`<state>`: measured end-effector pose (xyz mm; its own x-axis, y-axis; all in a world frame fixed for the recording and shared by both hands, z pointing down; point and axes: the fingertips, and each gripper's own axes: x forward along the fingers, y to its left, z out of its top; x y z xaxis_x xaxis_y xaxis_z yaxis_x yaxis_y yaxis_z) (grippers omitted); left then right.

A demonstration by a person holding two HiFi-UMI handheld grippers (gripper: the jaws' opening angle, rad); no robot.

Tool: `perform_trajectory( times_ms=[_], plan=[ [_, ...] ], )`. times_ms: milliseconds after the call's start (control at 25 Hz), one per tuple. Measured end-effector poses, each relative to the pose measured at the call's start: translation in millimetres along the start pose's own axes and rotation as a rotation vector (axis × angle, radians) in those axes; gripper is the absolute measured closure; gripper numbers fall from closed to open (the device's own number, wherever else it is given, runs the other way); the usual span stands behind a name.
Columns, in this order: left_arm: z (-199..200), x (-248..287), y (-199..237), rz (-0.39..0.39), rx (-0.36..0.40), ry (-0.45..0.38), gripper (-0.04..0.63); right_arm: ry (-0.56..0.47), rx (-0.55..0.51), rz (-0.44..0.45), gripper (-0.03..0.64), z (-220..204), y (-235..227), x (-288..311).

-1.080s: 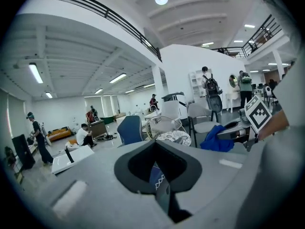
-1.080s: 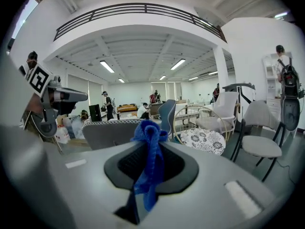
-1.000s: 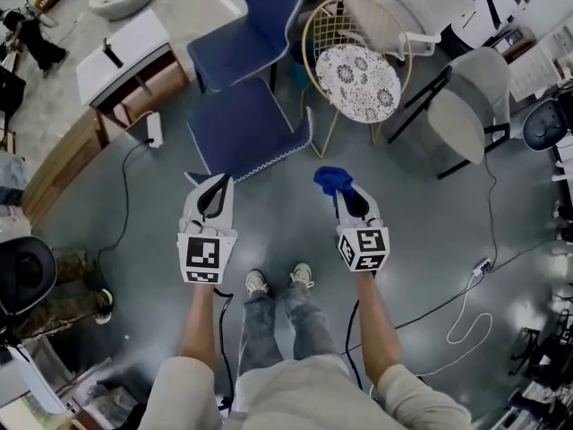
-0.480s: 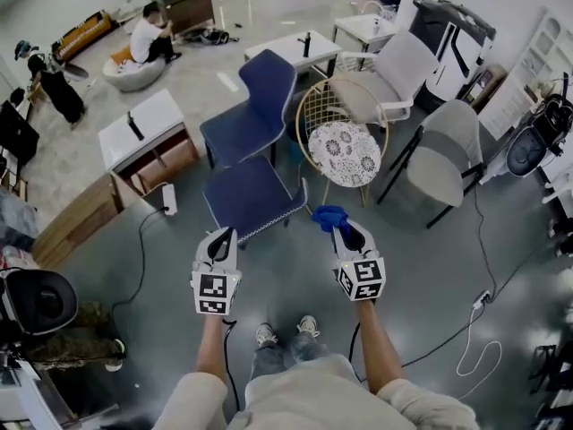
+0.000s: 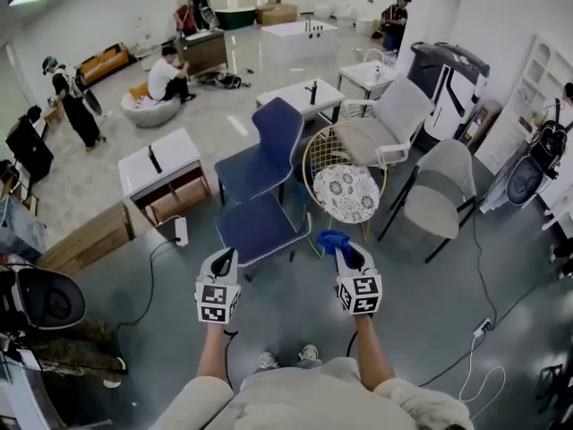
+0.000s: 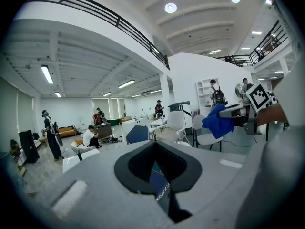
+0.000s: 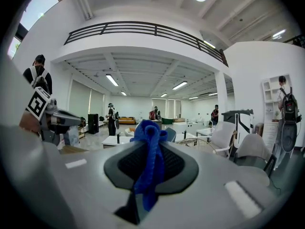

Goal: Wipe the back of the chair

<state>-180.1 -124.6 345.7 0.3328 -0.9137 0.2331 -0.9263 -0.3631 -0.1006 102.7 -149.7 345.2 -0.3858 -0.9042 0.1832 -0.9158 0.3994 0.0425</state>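
My right gripper [image 5: 344,251] is shut on a bunched blue cloth [image 5: 331,238], which sticks up past the closed jaws in the right gripper view [image 7: 150,149]. My left gripper [image 5: 224,258] is shut with nothing in it [image 6: 162,190]. Both are held level in the air, side by side, above the grey floor. Just ahead of them stands a dark blue chair [image 5: 258,227]. A second blue chair [image 5: 269,146] stands behind it, its back upright. The cloth and the right gripper also show at the right of the left gripper view [image 6: 218,121].
Right of the blue chairs stand a gold wire chair [image 5: 347,192] with a patterned cushion and two pale chairs [image 5: 440,197] [image 5: 394,115]. White low tables [image 5: 159,170] and a wooden bench [image 5: 85,240] are on the left. Cables [image 5: 474,348] trail on the floor. Several people are far off.
Both grippers have risen, and the head view has tipped up so that far more of the room shows. The blue cloth stays clamped in the right gripper.
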Motion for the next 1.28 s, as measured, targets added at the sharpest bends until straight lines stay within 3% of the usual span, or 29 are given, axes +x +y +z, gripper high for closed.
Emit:
perform_trajectory(
  times_ms=[400, 1280],
  plan=[
    [15, -12, 16, 0.029, 0.035, -0.015, 0.592, -0.021, -0.016, -0.023, 0.563, 16, -7, -15],
    [10, 1, 7, -0.006, -0.002, -0.01, 0.591, -0.02, -0.017, 0.0, 0.566, 20, 0, 4]
  ],
)
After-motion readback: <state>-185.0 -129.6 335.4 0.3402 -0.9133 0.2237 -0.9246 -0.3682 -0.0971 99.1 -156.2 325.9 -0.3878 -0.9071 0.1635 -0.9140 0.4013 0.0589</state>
